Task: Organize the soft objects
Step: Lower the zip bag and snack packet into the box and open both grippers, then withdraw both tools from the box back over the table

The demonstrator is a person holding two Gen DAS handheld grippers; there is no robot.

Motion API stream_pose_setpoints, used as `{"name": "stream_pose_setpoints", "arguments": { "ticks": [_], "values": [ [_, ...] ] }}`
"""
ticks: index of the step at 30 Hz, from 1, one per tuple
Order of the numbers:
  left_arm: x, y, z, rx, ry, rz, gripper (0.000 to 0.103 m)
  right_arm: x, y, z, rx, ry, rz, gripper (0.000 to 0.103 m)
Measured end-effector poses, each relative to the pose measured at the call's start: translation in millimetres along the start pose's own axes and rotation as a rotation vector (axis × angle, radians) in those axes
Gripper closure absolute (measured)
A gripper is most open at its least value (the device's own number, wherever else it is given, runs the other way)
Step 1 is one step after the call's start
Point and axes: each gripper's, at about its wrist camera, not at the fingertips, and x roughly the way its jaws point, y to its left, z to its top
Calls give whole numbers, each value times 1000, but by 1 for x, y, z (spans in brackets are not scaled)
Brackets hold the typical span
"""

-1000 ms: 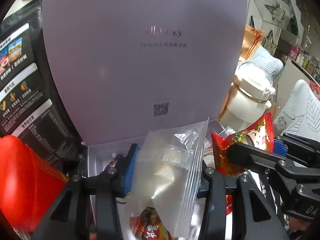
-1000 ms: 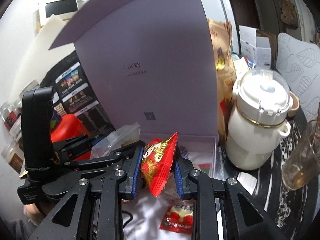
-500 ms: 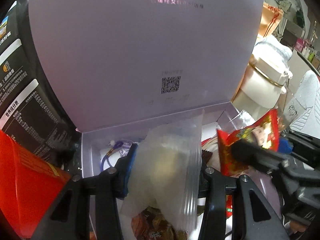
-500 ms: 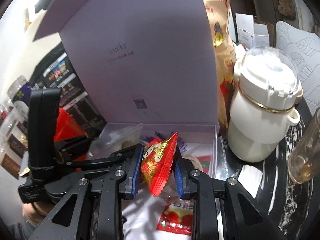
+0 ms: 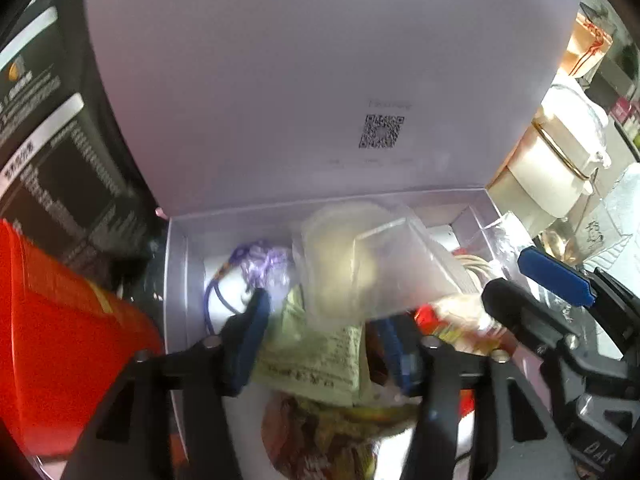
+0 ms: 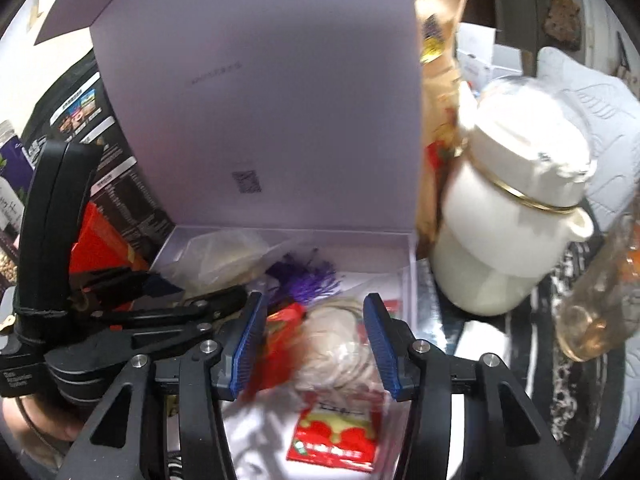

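**Both grippers let go over the open box**

The lilac box [image 6: 412, 264] stands with its lid [image 5: 320, 80] raised upright at the back. Both grippers point down into it.

The left gripper [image 5: 320, 328] has just been opening; its blue pads stand apart and press on nothing. The clear zip bag [image 5: 360, 264] lies blurred just beyond its fingertips, inside the box near the back wall and no longer pinched. Beside the bag, towards the box's left wall, sits a purple tassel [image 5: 260, 264].

The right gripper [image 6: 314, 344] has also just been opening. Its pads are spread, and the red snack packet [image 6: 280, 340] is blurred between them near the left pad, inside the box; I cannot tell whether it touches that pad, but it is not squeezed. A pale round bundle [image 6: 336, 344] lies in the box between the same fingers, and a red sachet [image 6: 336, 436] lies flat on the box floor closer to the camera.

Just right of the box stands a white jar [image 6: 508, 216] with a gold band. On the box's left are a red carton [image 5: 52, 360] and a black printed bag [image 5: 52, 152].
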Motion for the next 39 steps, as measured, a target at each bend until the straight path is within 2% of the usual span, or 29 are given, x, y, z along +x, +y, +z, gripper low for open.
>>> {"name": "stream_pose_setpoints", "arguments": {
  "ticks": [2,3,12,14,20,33,39],
  "values": [
    [-5,-1,-6,8,-19,-1,18,-6,-3,-1,23,-9,1,53],
    [-8,-2,-8,15,-36,9,15,-10,-4,-2,26,-12,2,53],
    [-32,-14,-20,-3,-53,2,15,-39,-6,-13,8,-33,-50,52],
    [-38,-18,-28,-19,-52,-4,15,-43,-5,-14,2,-36,-60,49],
    [-66,-16,-33,-17,-88,20,15,-59,-2,-17,-2,-55,-69,49],
    [-154,-23,-37,20,-216,67,15,-129,19,-15,-44,-168,-77,49],
    [-201,-28,-47,38,-309,83,14,-166,31,-14,-65,-238,-72,43]
  ]
}}
